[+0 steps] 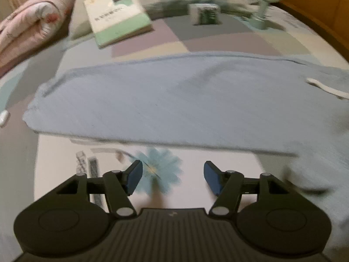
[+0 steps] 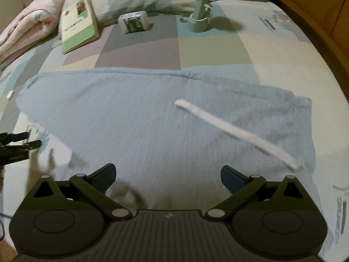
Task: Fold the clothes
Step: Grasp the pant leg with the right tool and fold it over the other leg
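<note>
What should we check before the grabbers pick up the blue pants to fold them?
1. Left gripper open: ok.
2. Right gripper open: ok.
3. Blue pants lying flat: ok, mostly smooth.
4. White drawstring tucked away: not ok, it lies loose across the cloth.
5. Book, small box and fan off the pants: ok.
6. Both layers aligned: cannot tell.

Left wrist: low, near, facing headward over the blue garment point(image 1: 174, 100).
Right wrist: likewise, further right.
Shared: garment, book point(image 2: 76, 24), fan point(image 2: 202, 4).
</note>
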The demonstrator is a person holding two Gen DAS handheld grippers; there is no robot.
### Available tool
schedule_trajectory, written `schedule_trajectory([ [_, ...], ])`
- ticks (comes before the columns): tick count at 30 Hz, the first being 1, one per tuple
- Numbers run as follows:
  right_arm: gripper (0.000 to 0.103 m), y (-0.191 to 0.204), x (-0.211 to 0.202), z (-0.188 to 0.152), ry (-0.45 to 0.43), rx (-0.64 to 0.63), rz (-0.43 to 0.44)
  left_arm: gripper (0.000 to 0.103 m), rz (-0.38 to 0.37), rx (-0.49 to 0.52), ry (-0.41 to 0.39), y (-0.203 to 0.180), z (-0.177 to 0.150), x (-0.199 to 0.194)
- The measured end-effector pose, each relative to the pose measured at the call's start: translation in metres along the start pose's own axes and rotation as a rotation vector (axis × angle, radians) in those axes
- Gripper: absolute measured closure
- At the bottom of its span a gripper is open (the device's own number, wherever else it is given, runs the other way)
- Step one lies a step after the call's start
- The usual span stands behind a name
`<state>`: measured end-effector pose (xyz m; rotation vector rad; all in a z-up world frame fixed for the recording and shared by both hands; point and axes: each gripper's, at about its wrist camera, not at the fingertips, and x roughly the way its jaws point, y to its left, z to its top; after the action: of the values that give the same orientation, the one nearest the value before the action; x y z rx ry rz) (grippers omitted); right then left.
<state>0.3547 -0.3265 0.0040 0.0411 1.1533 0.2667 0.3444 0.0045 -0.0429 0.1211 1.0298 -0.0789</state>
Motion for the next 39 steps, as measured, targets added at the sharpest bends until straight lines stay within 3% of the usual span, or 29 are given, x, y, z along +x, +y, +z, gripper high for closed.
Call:
schedule_trajectory([
  [3,0.000,0.017,-0.019,-0.016,0.024,-0.059,0.010,0.038,-0.026,0.007,0.011,-0.016,-0.013,-0.019],
  [9,0.000,0.079,-0.024,-0.029,0.036,-0.388,0.038,0.037,0.009,0.027,0.032,-0.035,-0.041,-0.044],
  [16,0.001,0.155,0.014,-0.057,-0.010,-0.956,0.023,0.037,0.084,-0.078,0.063,-0.044,-0.075,-0.060],
  [21,0.021,0.190,0.041,-0.089,-0.066,-1.300,-0.017,0.037,0.125,-0.178,0.069,-0.043,-0.092,-0.074],
  [24,0.043,0.200,0.051,-0.107,-0.102,-1.468,-0.048,0.037,0.145,-0.208,0.063,-0.044,-0.098,-0.082],
  [26,0.085,0.189,0.045,-0.104,-0.093,-1.431,-0.060,0.038,0.162,-0.223,0.064,-0.044,-0.102,-0.085],
  [27,0.091,0.183,0.042,-0.103,-0.087,-1.407,-0.066,0.038,0.170,-0.232,0.065,-0.045,-0.104,-0.086],
  [32,0.097,0.151,0.025,-0.094,-0.059,-1.287,-0.094,0.038,0.169,-0.252,0.069,-0.053,-0.108,-0.089],
  [39,0.098,0.107,0.001,-0.082,-0.019,-1.117,-0.131,0.038,0.106,-0.190,0.064,-0.081,-0.095,-0.086],
])
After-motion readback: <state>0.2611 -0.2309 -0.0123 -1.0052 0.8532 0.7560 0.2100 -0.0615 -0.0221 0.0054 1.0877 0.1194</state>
